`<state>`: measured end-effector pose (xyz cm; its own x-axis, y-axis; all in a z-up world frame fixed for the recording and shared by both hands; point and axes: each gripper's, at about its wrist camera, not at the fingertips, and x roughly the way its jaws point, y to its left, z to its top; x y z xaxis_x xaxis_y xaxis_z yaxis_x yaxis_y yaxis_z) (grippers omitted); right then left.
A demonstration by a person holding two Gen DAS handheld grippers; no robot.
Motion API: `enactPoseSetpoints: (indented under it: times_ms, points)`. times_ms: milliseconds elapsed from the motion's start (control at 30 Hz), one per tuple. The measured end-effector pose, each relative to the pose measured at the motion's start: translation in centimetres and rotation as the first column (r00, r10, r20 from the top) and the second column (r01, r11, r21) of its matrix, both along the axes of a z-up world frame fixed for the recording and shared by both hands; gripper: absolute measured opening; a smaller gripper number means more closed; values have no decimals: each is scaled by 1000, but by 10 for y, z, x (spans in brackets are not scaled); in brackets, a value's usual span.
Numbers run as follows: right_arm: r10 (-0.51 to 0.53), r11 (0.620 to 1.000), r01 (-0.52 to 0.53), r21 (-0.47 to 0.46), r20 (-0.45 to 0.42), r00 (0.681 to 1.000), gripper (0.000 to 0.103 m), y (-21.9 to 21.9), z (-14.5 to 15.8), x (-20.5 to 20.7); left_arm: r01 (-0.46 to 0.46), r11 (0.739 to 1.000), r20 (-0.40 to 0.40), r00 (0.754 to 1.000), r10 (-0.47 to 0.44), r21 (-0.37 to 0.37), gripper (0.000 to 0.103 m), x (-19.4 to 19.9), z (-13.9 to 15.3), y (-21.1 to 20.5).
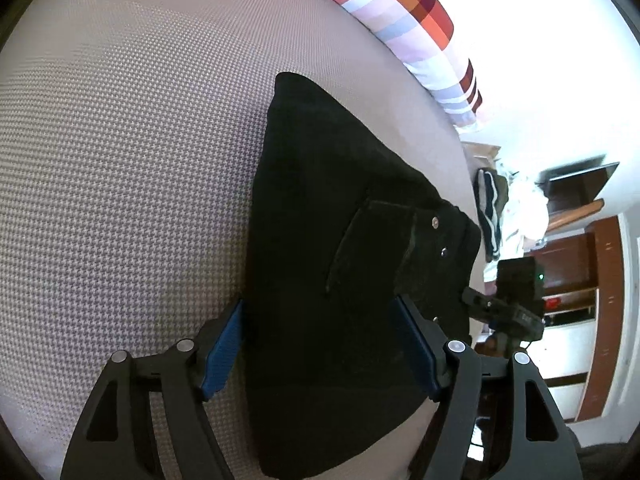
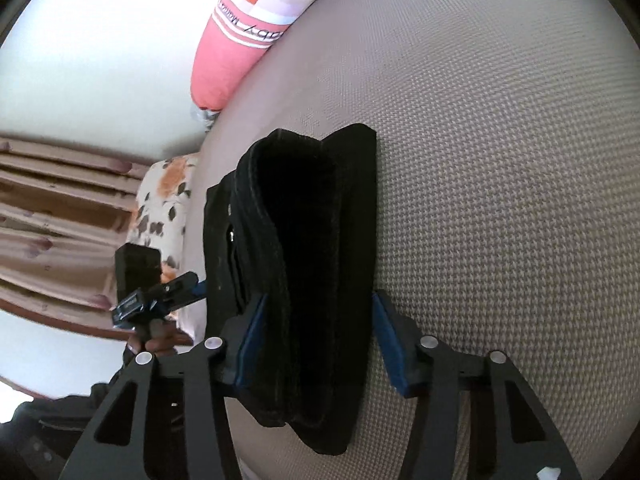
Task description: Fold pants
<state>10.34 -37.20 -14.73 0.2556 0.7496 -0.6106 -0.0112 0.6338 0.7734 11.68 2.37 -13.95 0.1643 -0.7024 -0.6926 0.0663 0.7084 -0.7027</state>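
The black pants [image 1: 336, 264] lie folded into a compact stack on the beige woven bed surface [image 1: 120, 160]. A pocket and metal rivets show on top in the left wrist view. My left gripper [image 1: 320, 344] is open, its blue pads on either side of the stack's near end. In the right wrist view the folded pants [image 2: 304, 264] show their layered edge. My right gripper [image 2: 316, 340] is open and straddles the stack from the opposite side. Each gripper shows in the other's view: the right one [image 1: 508, 304], the left one [image 2: 160, 292].
A pink and checked pillow [image 1: 400, 4] lies along the far edge of the bed. A floral pillow [image 2: 164, 204] sits at the bed's side. Clothes [image 1: 492, 216] and wooden furniture [image 1: 600, 320] stand beyond the bed edge.
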Motion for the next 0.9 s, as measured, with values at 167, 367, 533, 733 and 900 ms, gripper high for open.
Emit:
enactPoseSetpoints:
  times_ms: [167,367,533,733,900]
  points:
    - [44,998,-45,38,14,999,50,4,-3,10,36,999,30,999,-36,-3,72,6,2,-11]
    - [94,994,-95,46,31,995,48,7,-4,14,69,997,19,998,-68,-44,67,15,-1,-21]
    - [92,994,-95,52,48,995,38,8,-5,15,87,992,3,996,-87,-92,52,25,-9,-22]
    - [82,995,-84,48,34,996,34,11,-5,15,68,984,-58,995,-79,-166,35,40,-23,-12]
    - [82,995,-82,53,-2,997,36,4,-4,12,89,984,-48,994,-97,-151,35,31,-19,-3]
